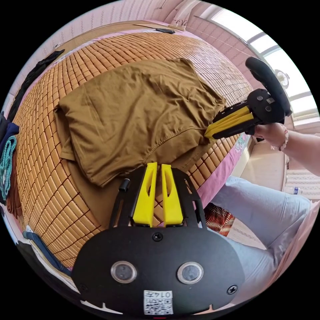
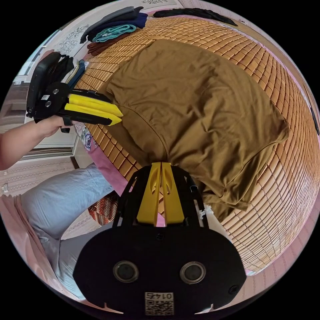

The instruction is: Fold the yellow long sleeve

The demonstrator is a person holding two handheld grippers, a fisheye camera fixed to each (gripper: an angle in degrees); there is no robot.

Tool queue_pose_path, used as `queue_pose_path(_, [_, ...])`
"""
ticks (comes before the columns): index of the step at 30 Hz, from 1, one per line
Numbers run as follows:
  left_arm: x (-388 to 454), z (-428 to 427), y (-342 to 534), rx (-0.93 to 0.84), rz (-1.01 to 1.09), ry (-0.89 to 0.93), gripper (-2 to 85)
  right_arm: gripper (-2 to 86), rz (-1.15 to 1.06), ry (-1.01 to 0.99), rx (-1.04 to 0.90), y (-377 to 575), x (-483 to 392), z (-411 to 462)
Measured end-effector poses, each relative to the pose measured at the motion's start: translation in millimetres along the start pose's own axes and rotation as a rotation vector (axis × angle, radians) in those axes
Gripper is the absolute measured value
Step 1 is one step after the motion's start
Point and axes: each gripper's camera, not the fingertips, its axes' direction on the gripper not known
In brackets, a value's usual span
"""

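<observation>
2 grippers are engaged at the near hem of the mustard-yellow long sleeve shirt [image 1: 133, 110], which is laid part-folded on the bamboo sleeping mat [image 1: 43, 186] of the bed, with a doubled upper layer over a lower layer that projects toward the bed edge. In the left gripper view, the left gripper [image 1: 158, 165] is seen with its jaws almost together and the tips at the hem; whether cloth is pinched between them cannot be told. In the right gripper view, the right gripper [image 2: 161, 164] is seen with jaws closed tip to tip at the hem fold, and cloth appears to be clamped. The hand [image 1: 270, 131] on the right gripper is visible in the left gripper view. A stack of other clothes [image 2: 113, 30] is kept at the far corner of the mat.

Risks, as judged: if only 1 layer is caught, the layers would be separated on lifting. If the left grip is empty, the hem would be raised unevenly and the fold skewed. Dragging over the mat could bunch the lower layer.
</observation>
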Motion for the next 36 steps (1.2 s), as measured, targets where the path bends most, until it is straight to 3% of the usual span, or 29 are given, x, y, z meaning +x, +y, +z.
queue_pose_path(8, [16.3,8.3,-9.4,-0.071,0.091,-0.027,-0.9,-0.3,0.003,-0.038,-0.01,12.0,7.2,3.0])
queue_pose_path(14, [20.4,-10.3,-12.2,-0.047,0.021,0.071,-0.5,0.8,-0.01,-0.056,-0.085,25.6,13.5,0.2])
queue_pose_path(16, [24.1,-25.4,-17.4,-0.012,0.026,0.082,0.9,2.1,0.051,-0.072,-0.032,37.4,24.2,-10.5])
queue_pose_path(24, [12.6,-42.6,-123.7,0.139,0.173,0.009,4.8,10.8,0.786,-0.201,0.401,151.4,105.5,-34.9])
queue_pose_path(30, [17.5,-27.7,-233.8,0.17,0.239,0.154,6.5,12.6,0.87,-0.325,0.49,197.3,113.1,-11.3])
queue_pose_path(36, [40.7,-7.4,-310.1,0.138,0.261,0.179,7.8,13.4,0.954,-0.309,0.627,229.9,123.6,-6.2])
